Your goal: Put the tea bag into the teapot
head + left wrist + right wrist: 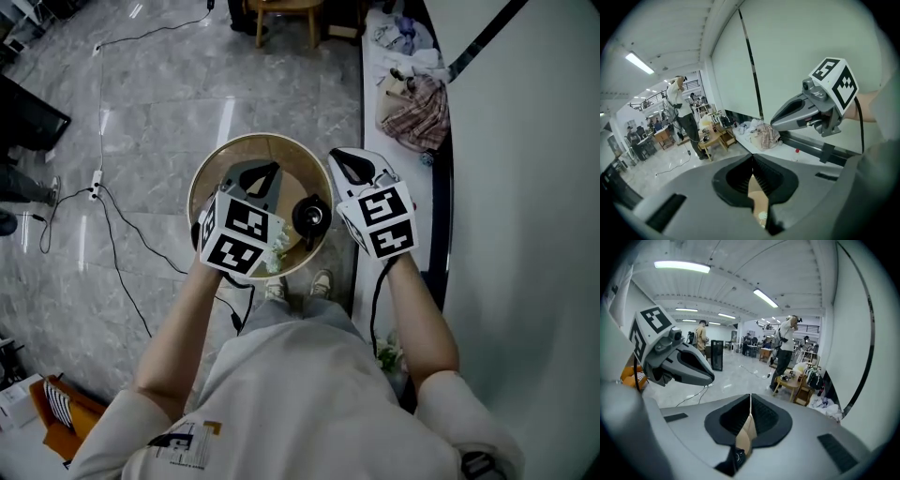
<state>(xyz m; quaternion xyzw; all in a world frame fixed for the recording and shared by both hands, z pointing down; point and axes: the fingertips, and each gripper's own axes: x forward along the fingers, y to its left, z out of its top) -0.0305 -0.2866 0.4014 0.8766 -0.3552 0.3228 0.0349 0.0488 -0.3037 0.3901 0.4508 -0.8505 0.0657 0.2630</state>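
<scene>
Left gripper (270, 169): jaws pressed together with nothing between them. It hangs above the left half of the round table (268, 139).
Right gripper (340, 156): also clenched on nothing, and raised over the table's right edge.
Teapot (311, 217): black and seen from straight above. It stands near the right edge of the round table, below the two grippers and between them.
Tea bag: no view shows it for certain. A pale green-white scrap (278, 247) lies at the table's near edge, just beside the teapot and partly under the left gripper's marker cube (it may be the bag, or only decoration).
Key relation: the teapot sits well beneath both claws, and in the head view the right one looks slightly nearer. If the scrap is the bag, the left hand is the closer one to it.
Long axis: the scrap is too small and too covered to tell, and the teapot's spout direction cannot be made out.
Count: one teapot, one round table, two grippers, one possible tea bag.
</scene>
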